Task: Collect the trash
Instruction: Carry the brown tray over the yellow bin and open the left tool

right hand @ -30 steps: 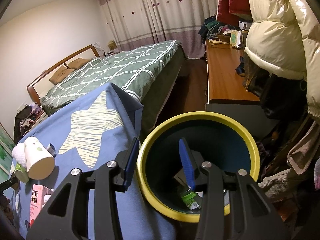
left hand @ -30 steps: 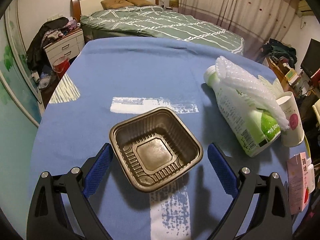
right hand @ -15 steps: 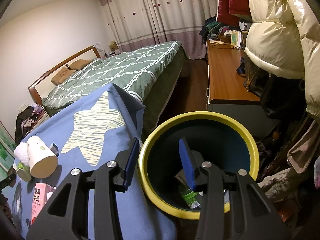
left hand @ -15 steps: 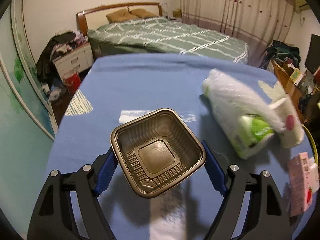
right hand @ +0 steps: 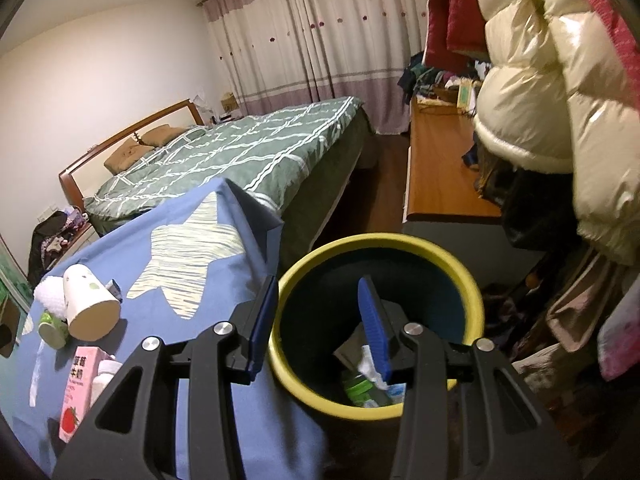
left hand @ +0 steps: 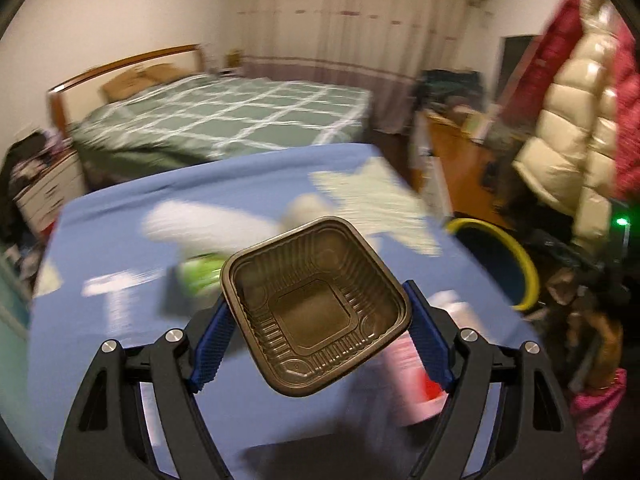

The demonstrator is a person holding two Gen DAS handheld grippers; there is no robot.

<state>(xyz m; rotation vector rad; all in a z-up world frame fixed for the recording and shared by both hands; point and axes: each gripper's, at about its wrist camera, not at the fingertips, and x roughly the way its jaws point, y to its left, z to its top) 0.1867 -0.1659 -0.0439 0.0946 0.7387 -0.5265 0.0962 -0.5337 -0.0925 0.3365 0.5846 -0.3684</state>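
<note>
A brown plastic food tray (left hand: 320, 312) hangs clear above the blue tablecloth (left hand: 120, 360), and my left gripper (left hand: 316, 296) is shut on its two sides. The picture around it is smeared by motion. A yellow-rimmed dark bin (left hand: 524, 264) shows off the table's right edge. In the right wrist view the same bin (right hand: 380, 240) holds some wrappers (right hand: 368, 384). My right gripper (right hand: 317, 282) straddles the bin's near-left wall, one finger outside against the rim and one inside, and the bin stays fixed to it.
On the cloth lie a tipped paper cup (right hand: 90, 308), a green-and-white bottle (right hand: 52, 328) and a pink milk carton (right hand: 76, 392). Beyond the table stands a green bed (right hand: 240, 152). A wooden desk (right hand: 440, 168) and hanging padded coats (right hand: 560, 80) crowd the right side.
The left jaws closed onto the tray, lifted it off the cloth and swung it right until the bin came into view. The right gripper and the bin shifted only slightly.
</note>
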